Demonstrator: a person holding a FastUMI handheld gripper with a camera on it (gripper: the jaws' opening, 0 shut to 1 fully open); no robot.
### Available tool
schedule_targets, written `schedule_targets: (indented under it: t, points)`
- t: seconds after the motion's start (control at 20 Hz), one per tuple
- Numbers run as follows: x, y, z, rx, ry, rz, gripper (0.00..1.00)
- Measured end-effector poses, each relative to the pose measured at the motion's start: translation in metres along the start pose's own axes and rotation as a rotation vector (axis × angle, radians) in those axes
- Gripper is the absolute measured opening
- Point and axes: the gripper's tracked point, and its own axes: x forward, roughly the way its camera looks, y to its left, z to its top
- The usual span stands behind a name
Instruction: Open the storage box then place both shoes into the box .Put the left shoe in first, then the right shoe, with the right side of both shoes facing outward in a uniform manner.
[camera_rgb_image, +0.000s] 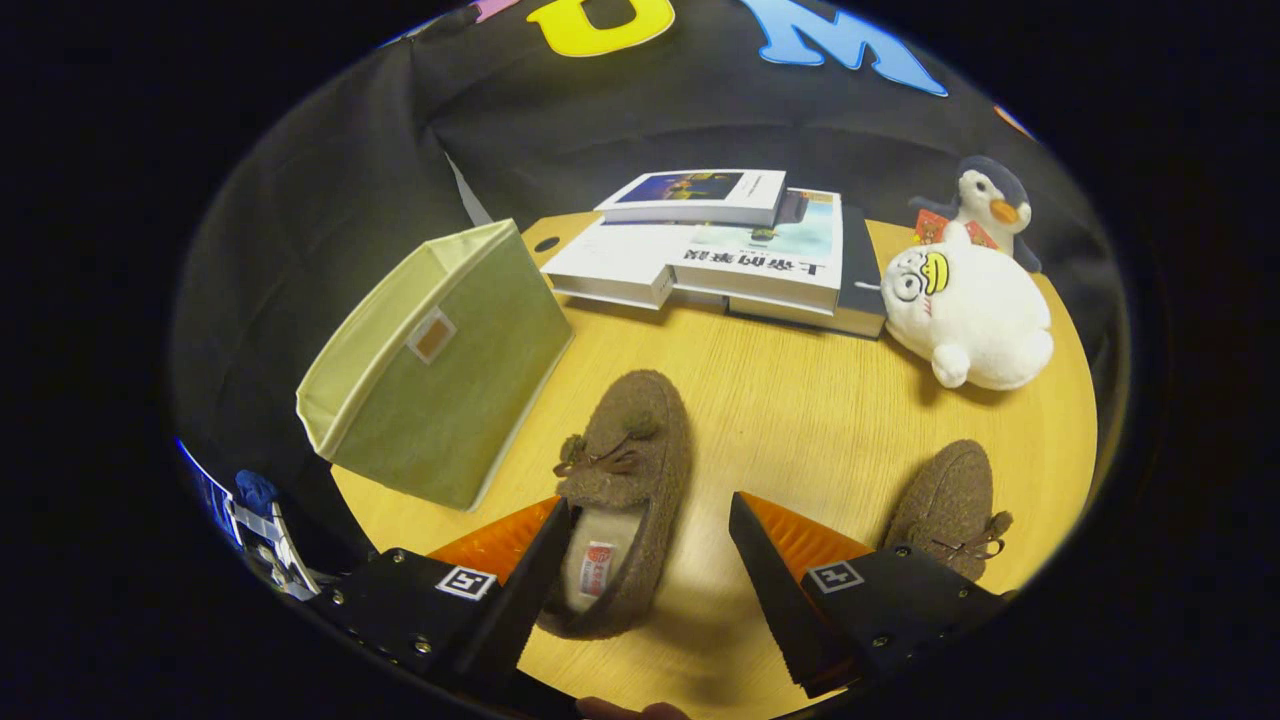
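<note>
A brown fuzzy shoe (625, 470) with a small bow lies on the round wooden table (800, 400), toe pointing away, its heel end between my fingers and close to the left one. A second brown shoe (950, 505) lies to the right, partly hidden behind the right finger. My gripper (650, 525) is open, its fingers spread wide and pressing on nothing. A green fabric storage box (440, 370) rests on its side at the table's left edge, just left of the first shoe, with its opening turned to the left.
A stack of books (720, 250) lies at the table's far side. A white plush toy (965, 315) and a penguin plush (990, 205) sit at the far right. Bare wood stretches between the shoes and the books.
</note>
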Motion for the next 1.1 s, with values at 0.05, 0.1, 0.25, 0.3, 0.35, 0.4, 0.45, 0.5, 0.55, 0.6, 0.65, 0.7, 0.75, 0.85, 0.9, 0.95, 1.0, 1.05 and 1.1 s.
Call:
schedule_targets:
  t: [0.05, 0.1, 0.25, 0.3, 0.35, 0.4, 0.45, 0.5, 0.55, 0.6, 0.65, 0.7, 0.75, 0.85, 0.9, 0.95, 1.0, 1.05, 1.1]
  points:
    - [0.007, -0.002, -0.006, -0.005, 0.022, -0.011, 0.97]
    - [0.013, -0.005, -0.012, -0.011, 0.05, -0.021, 0.97]
    - [0.034, -0.016, -0.016, -0.019, 0.084, -0.068, 0.94]
    - [0.04, -0.019, -0.012, -0.008, 0.08, -0.079, 0.89]
    - [0.046, -0.018, -0.009, 0.013, 0.078, -0.08, 0.84]
    - [0.05, -0.017, -0.008, 0.029, 0.086, -0.075, 0.79]
    - [0.054, -0.014, -0.009, 0.039, 0.097, -0.062, 0.64]
    - [0.059, -0.008, -0.01, 0.049, 0.105, -0.044, 0.46]
    - [0.058, -0.008, -0.009, 0.058, 0.109, -0.053, 0.28]
    - [0.055, -0.007, -0.008, 0.073, 0.121, -0.068, 0.1]
    - [0.057, -0.006, -0.01, 0.08, 0.132, -0.073, 0.03]
    - [0.052, -0.005, -0.007, 0.093, 0.135, -0.078, 0.03]
    - [0.05, -0.003, -0.005, 0.095, 0.131, -0.079, 0.0]
    - [0.04, 0.001, 0.002, 0.094, 0.126, -0.072, 0.0]
    - [0.034, 0.004, 0.008, 0.097, 0.123, -0.064, 0.0]
    - [0.028, 0.007, 0.014, 0.101, 0.121, -0.06, 0.0]
    - [0.021, 0.011, 0.021, 0.103, 0.115, -0.053, 0.0]
    - [0.015, 0.016, 0.029, 0.108, 0.105, -0.042, 0.0]
    - [0.008, 0.02, 0.04, 0.113, 0.089, -0.035, 0.0]
